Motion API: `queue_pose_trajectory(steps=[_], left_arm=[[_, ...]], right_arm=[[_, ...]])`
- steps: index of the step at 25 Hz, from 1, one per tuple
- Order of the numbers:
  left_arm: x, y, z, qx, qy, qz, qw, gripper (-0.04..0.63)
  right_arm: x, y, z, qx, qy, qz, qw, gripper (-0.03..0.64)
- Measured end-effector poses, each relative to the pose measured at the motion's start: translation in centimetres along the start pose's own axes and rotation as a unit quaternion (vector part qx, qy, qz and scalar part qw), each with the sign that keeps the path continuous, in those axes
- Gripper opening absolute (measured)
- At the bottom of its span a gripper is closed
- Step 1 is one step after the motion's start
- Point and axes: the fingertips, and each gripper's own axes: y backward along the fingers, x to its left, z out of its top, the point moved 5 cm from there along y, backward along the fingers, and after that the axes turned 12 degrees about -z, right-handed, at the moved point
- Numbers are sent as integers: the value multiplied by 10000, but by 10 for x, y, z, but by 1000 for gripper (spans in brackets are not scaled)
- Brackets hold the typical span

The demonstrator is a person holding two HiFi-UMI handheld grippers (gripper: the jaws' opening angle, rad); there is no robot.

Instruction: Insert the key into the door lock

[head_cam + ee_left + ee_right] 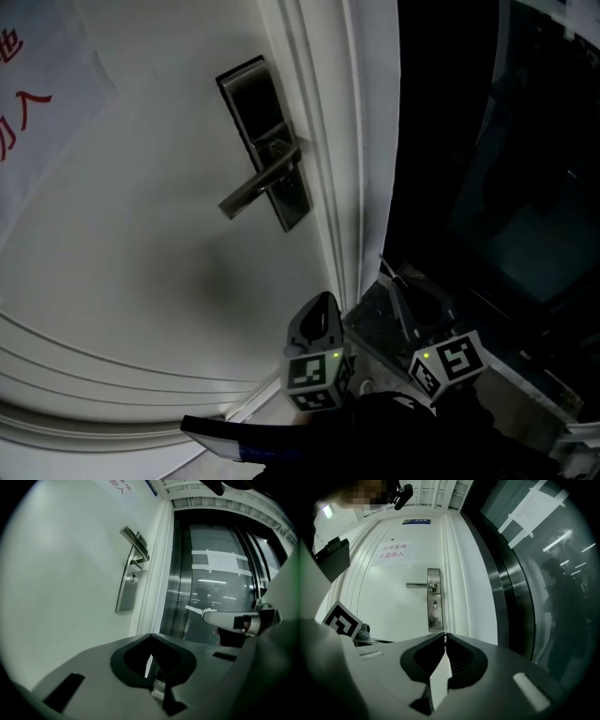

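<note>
Right tongs [445, 638] clench the key [445, 627], pointing toward the door lock [434, 604] but well apart; left tongs [151, 641] are clenched and empty.

The left gripper [152, 667], jaws pressed together, faces a white door [70, 597] with its steel lock plate [127, 585] and lever handle [136, 540].

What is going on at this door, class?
A person holds a claw in each hand before the white panelled door. The right claw is shut on a thin silvery key and points toward the steel lock plate below the lever handle, not yet at the keyhole. The left claw is shut and empty.
</note>
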Motion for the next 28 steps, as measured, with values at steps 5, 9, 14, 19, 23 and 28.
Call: queue_pose_trajectory(steps=[5,9,14,19,23,28], left_arm=[[18,-13,18,-179,-101,14,9998,0],[33,-25,43,-284,-330,-51,9990,0],[44,-49,70,-472,-579,-286,9968,0],[52,-66,80,-457,-450,-461,9969,0],[56,-76,81,-400,-357,-533,9971,0],[62,-81,73,-213,-312,-595,9975,0]], right_arm=[[6,-30,18,-249,370,159,9989,12],[17,-56,39,-464,774,274,9955,12],[31,-88,61,-723,1665,373,9827,12],[46,-113,82,-891,2672,490,9583,12],[55,-131,92,-1110,3933,488,9114,12],[67,-143,93,-1220,5286,448,8389,12]])
